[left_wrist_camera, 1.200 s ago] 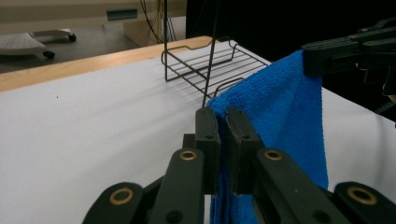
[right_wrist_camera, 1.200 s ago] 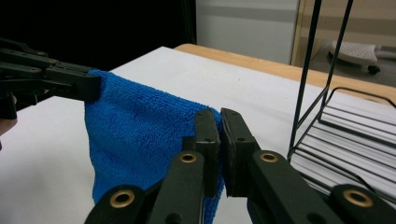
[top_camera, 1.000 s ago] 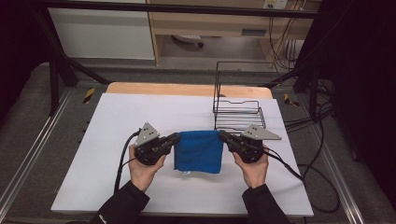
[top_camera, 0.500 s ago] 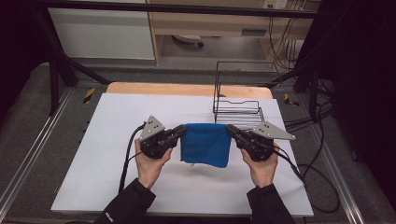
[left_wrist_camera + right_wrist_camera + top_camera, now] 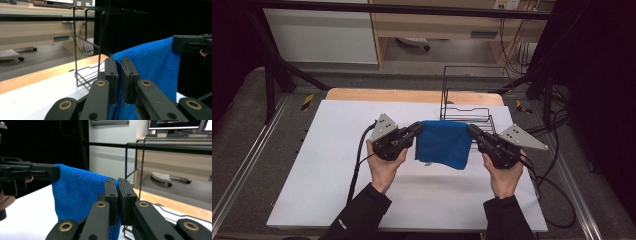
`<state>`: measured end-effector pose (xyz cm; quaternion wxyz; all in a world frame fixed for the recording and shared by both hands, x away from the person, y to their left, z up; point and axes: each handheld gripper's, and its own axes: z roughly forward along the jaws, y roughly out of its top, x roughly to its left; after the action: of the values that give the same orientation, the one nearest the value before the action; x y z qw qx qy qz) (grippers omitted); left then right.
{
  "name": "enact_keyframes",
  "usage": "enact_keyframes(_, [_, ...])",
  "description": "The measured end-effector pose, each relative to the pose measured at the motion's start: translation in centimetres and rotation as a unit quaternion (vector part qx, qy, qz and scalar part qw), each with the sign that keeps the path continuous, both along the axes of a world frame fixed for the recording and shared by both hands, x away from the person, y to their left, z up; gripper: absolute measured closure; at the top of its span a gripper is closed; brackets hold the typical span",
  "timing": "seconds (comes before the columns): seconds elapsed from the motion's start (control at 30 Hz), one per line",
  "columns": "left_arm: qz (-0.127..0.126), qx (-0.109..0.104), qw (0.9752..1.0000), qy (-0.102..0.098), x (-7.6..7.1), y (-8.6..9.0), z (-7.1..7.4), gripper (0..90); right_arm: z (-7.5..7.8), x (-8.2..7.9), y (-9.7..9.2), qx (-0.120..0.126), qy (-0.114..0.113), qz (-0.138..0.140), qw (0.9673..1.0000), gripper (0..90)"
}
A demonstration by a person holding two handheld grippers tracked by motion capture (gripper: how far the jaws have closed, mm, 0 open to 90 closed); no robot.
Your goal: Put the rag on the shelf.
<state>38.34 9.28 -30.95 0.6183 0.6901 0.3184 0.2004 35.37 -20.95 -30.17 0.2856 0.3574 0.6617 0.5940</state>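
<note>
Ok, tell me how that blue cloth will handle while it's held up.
The blue cloth probably stays floppy: it hangs loose between the left tool and right tool. Likely light, as corner pinches carry it. Its nubby pile suggests little slipping.

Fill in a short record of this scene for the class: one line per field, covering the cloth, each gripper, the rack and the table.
cloth: blue cloth, folded, hanging between both grippers above the table
left gripper: shut on the cloth's left top corner
right gripper: shut on the cloth's right top corner
rack: black wire rack, just beyond the cloth, nothing in it
table: white sheet over a wooden top
</note>
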Motion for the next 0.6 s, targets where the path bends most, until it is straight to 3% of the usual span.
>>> enact_keyframes(0.6, [-0.013,-0.045,0.9986,-0.025,1.3,-2.4,2.4,84.6,3.3,-0.1,-1.6,0.000,-0.052,-0.043,0.9977,86.8])
